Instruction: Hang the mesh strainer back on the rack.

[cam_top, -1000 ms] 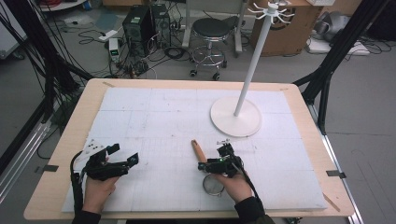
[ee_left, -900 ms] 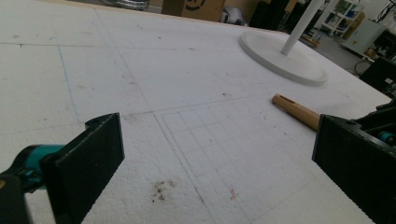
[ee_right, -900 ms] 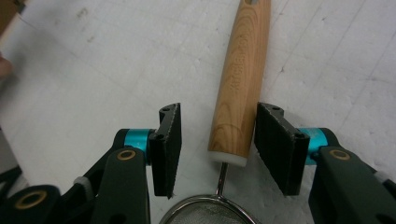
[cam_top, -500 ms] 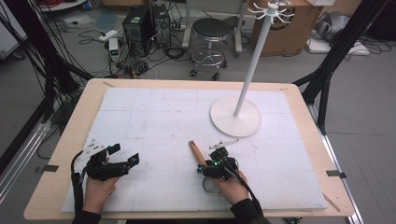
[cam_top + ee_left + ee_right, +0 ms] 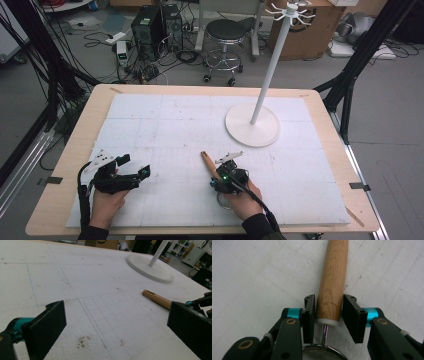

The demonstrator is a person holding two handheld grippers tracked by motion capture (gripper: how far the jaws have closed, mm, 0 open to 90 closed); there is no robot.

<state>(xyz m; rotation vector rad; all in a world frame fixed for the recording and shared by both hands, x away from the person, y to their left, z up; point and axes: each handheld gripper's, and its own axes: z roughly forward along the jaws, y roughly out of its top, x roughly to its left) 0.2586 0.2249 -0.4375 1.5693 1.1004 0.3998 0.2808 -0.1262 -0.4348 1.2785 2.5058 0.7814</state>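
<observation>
While the left gripper (image 5: 131, 176) idles wide open, the right gripper (image 5: 328, 312) brackets the strainer's wooden handle (image 5: 333, 280), apparently not yet clamped; closing comes next.

1. Handle (image 5: 332, 282): pale wood, smooth, visible grain, lettering stamped in, white plastic-looking cap at its end.
2. Sieve (image 5: 324, 353): fine metal mesh in a shiny metal rim, thin metal wire running to the handle.
3. Right gripper (image 5: 327, 315): matt black plastic with ribbed pads, glossy teal collars, brass-coloured rivets.
4. Board (image 5: 75, 277): white foam, grainy and matt, pencil-gridded, specked with dirt.
5. Stand (image 5: 252, 125): smooth, white.
</observation>
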